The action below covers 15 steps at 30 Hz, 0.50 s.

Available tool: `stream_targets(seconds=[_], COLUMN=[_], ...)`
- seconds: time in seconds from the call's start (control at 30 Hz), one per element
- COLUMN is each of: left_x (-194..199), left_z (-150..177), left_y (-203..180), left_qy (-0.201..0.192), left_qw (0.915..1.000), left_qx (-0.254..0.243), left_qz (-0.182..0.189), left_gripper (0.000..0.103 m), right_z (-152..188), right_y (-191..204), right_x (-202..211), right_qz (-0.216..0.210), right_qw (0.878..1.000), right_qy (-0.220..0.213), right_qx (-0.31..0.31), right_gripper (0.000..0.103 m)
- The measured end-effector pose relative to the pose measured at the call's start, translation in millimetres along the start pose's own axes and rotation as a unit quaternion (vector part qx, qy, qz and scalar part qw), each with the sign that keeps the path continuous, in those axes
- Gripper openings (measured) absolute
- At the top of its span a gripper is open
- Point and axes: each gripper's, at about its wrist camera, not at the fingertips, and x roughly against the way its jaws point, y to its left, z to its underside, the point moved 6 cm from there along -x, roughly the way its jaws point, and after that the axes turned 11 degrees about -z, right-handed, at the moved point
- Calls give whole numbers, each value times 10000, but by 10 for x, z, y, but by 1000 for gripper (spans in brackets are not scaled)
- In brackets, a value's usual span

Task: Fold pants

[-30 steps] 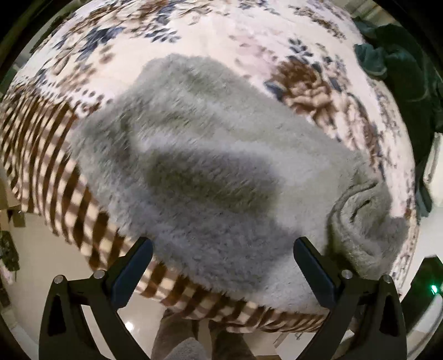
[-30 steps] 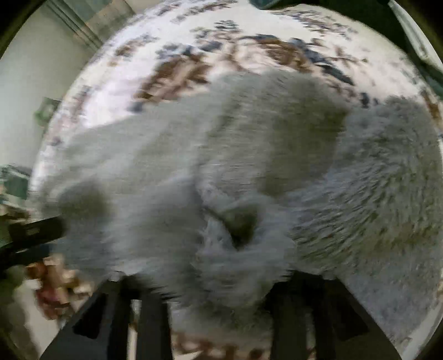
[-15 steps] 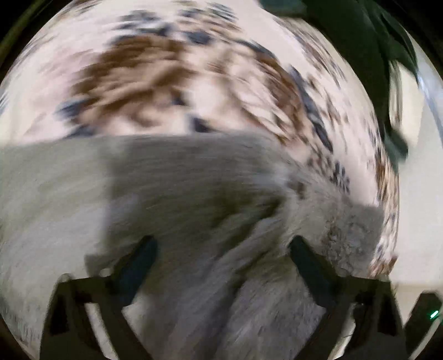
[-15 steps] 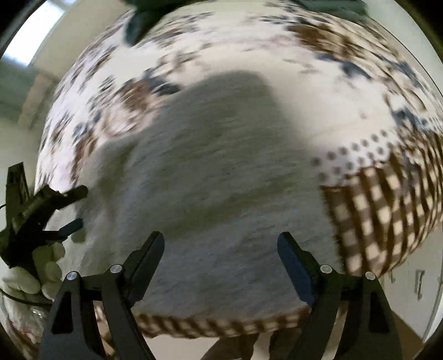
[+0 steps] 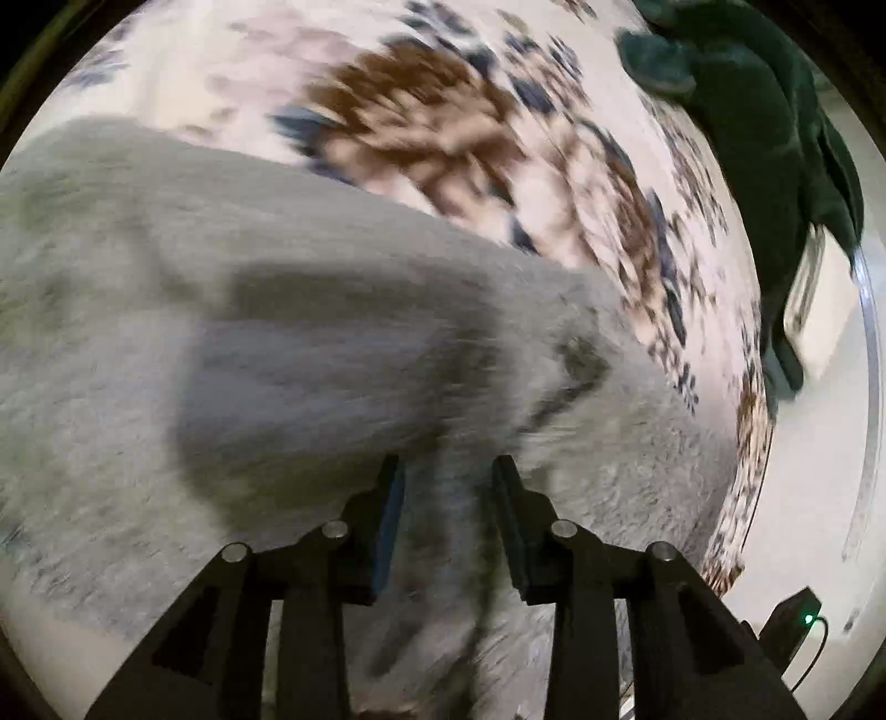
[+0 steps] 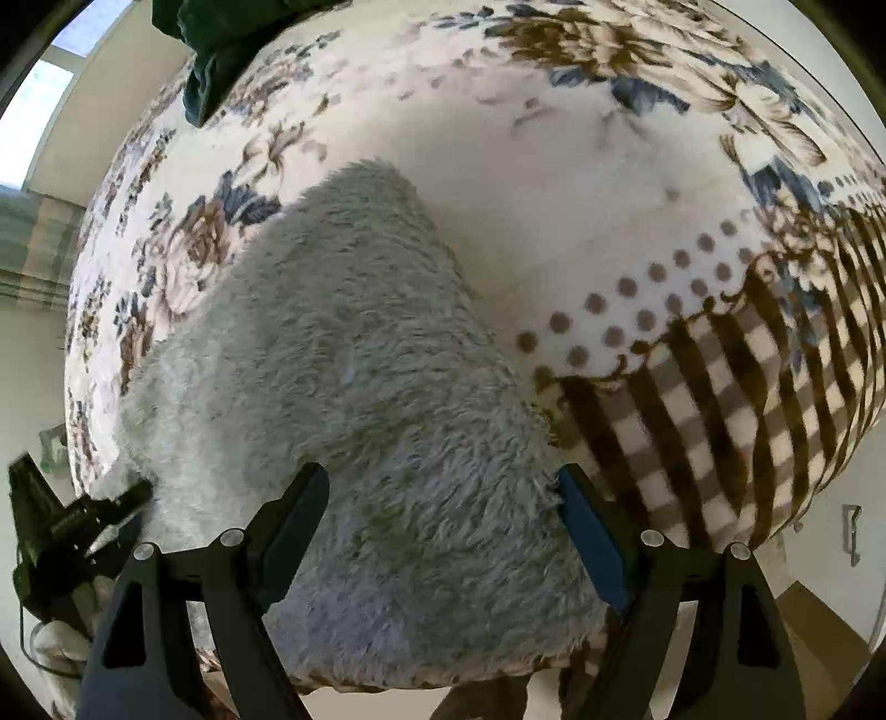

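Since half a second ago the left gripper (image 5: 447, 471) has narrowed from a wide spread to a close pinch, and a ridge of the grey fleece pants (image 5: 310, 354) now stands between its fingers; the right wrist view has sharpened from blur, with its gripper spread as before.

In the left wrist view, much smeared by motion, the pants fill the left and centre of the frame, lying on the floral blanket (image 5: 443, 127). The two fingers are drawn near together, and a bunched fold of the fleece rises between their blue pads (image 5: 390, 515); they look clamped on it, though the blur hides the exact contact. A crease or opening in the fabric shows just right of the fingers. A dark green garment (image 5: 775, 166) lies well apart at the upper right, at the blanket's far edge.

In the right wrist view, the left gripper (image 6: 119, 501) shows at the far left, its tips touching the left edge of the pants (image 6: 360, 387), with a white-gloved hand (image 6: 55, 642) behind it. The pants lie folded into a thick, rounded pile near the blanket's (image 6: 554, 166) near edge, beside its checked border (image 6: 720, 399). The right gripper (image 6: 443, 498) has its fingers wide apart, framing the near end of the pile; whether they touch the fleece I cannot tell. The green garment (image 6: 221, 50) sits at the top left.
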Motion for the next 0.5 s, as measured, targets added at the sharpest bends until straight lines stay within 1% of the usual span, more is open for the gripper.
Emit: stream_targets(seconds=[0.07, 0.1, 0.17, 0.23, 0.27, 0.3, 0.33, 0.37, 0.4, 0.43, 0.5], left_x=[251, 309, 376, 213, 133, 7, -124, -154, -154, -67, 154], left_z=[105, 166, 314, 478, 501, 548, 610, 637, 668, 684, 655], left_y=[34, 29, -79, -244, -267, -321, -386, -419, -458, -489, -479], left_qy=[-212, -241, -127, 218, 327, 450, 473, 417, 278, 55, -376], left_qw=[9996, 9995, 9996, 9988, 9982, 9970, 9954, 9943, 9931, 9920, 9907], left_qx=[131, 115, -50, -379, -482, -622, -833, -977, -1141, -1252, -1288], left_qz=[129, 172, 267, 214, 157, 71, 44, 33, 49, 146, 203], left_gripper=[31, 31, 32, 33, 33, 30, 30, 13, 7, 7, 7], right_z=[28, 41, 68, 93, 101, 105, 109, 107, 102, 93, 76], right_y=[-7, -4, -4, -4, -7, -8, -9, -14, -22, -32, -45], right_x=[71, 78, 94, 94, 88, 73, 56, 39, 31, 19, 10], right_qz=[-30, -62, -52, -47, -49, -48, -48, -28, 10, 20, -18], right_qw=[10000, 10000, 9999, 9999, 9998, 9998, 9998, 9998, 9999, 9999, 10000], right_qy=[-13, 13, 57, 100, 113, 124, 132, 135, 119, 116, 95], right_qx=[23, 46, 89, 133, 134, 125, 119, 115, 99, 87, 11], right_gripper=[86, 86, 86, 86, 86, 86, 86, 86, 86, 86, 86])
